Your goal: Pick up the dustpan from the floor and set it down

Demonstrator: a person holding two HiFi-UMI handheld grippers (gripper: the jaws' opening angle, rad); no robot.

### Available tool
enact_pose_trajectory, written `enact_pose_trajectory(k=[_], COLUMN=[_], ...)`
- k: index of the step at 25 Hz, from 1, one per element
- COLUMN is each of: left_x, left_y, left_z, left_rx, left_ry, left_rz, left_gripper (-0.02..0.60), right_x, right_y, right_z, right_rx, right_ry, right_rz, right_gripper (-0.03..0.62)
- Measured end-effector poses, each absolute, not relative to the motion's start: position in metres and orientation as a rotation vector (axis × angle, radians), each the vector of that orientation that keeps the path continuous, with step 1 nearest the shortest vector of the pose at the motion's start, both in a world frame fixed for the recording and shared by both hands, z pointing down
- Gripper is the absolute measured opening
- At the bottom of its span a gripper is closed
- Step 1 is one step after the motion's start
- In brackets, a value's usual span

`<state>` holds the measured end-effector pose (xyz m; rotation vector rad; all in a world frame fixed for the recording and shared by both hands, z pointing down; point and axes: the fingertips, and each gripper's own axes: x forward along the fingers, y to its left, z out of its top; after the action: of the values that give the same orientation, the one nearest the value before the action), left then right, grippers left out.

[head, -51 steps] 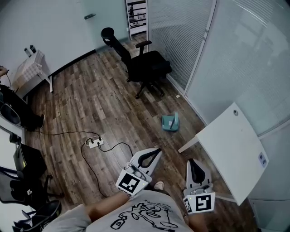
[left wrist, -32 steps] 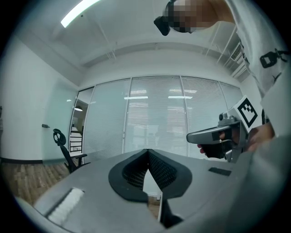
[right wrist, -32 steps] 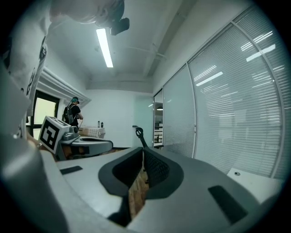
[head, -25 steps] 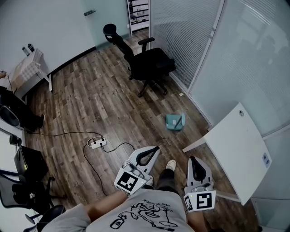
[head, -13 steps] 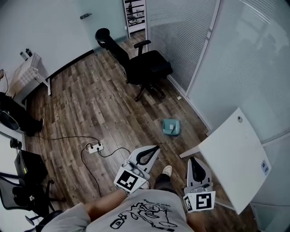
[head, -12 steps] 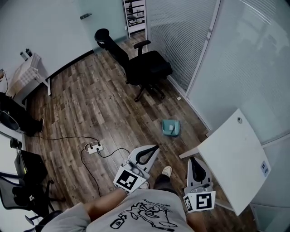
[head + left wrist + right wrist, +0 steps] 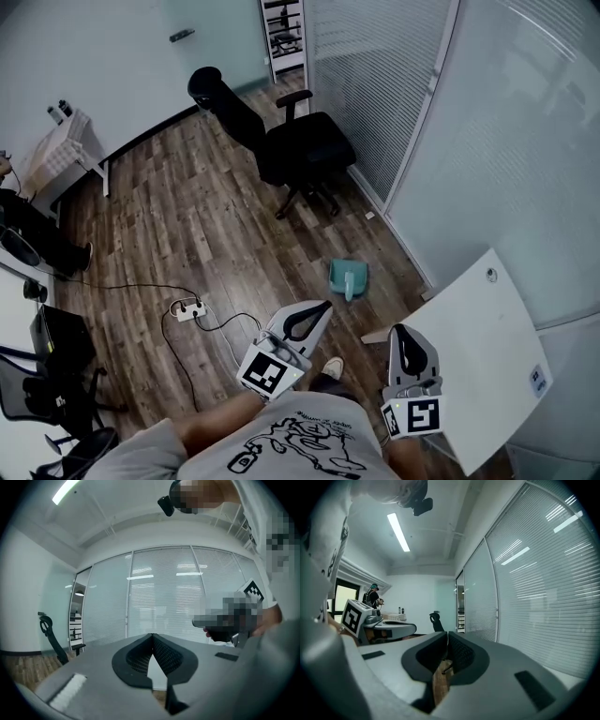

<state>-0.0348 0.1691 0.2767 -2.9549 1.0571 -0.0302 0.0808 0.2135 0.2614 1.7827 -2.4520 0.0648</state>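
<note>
A teal dustpan [image 7: 348, 277] lies on the wooden floor, near the glass wall and just ahead of my two grippers in the head view. My left gripper [image 7: 324, 306] is held level at waist height, its jaws shut with nothing between them [image 7: 151, 635]. My right gripper [image 7: 403, 330] is beside it to the right, also shut and empty [image 7: 446, 633]. Both point towards the dustpan from well above it and touch nothing. The dustpan does not show in either gripper view.
A black office chair [image 7: 291, 145] stands beyond the dustpan. A white table [image 7: 469, 361] is at my right, close to the right gripper. A power strip [image 7: 185, 307] with cables lies on the floor at left. Glass walls with blinds [image 7: 469, 122] run along the right.
I have walked forward: the dustpan has come closer to the grippers and lower in the head view, and the white table has slid nearer. Both grippers stay shut in front of my body.
</note>
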Motion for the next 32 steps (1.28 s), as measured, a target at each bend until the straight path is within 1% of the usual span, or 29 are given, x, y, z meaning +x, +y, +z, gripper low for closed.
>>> enact_pose_trajectory(k=[7, 15, 26, 32], left_x=[0.019, 0.040, 0.036, 0.020], left_y=[0.139, 0.118, 0.081, 0.042], left_z=[0.277, 0.284, 0.283, 0.275], left_rx=[-2.955, -2.975, -3.008, -3.012], left_ry=[1.084, 1.125, 1.098, 1.069], left_rz=[-0.016, -0.009, 0.005, 0.038], left_gripper=[-0.006, -0.008, -0.008, -0.006], right_x=[0.129, 0.150, 0.139, 0.115], right_y=[0.183, 0.160, 0.124, 0.078], right_z=[0.268, 0.281, 0.283, 0.284], right_rx=[1.748, 1.709, 1.684, 1.663], right_ry=[-2.474, -2.484, -2.469, -2.466], right_rz=[0.083, 0.123, 0.122, 0.116], right_gripper=[0.009, 0.009, 0.009, 0.009])
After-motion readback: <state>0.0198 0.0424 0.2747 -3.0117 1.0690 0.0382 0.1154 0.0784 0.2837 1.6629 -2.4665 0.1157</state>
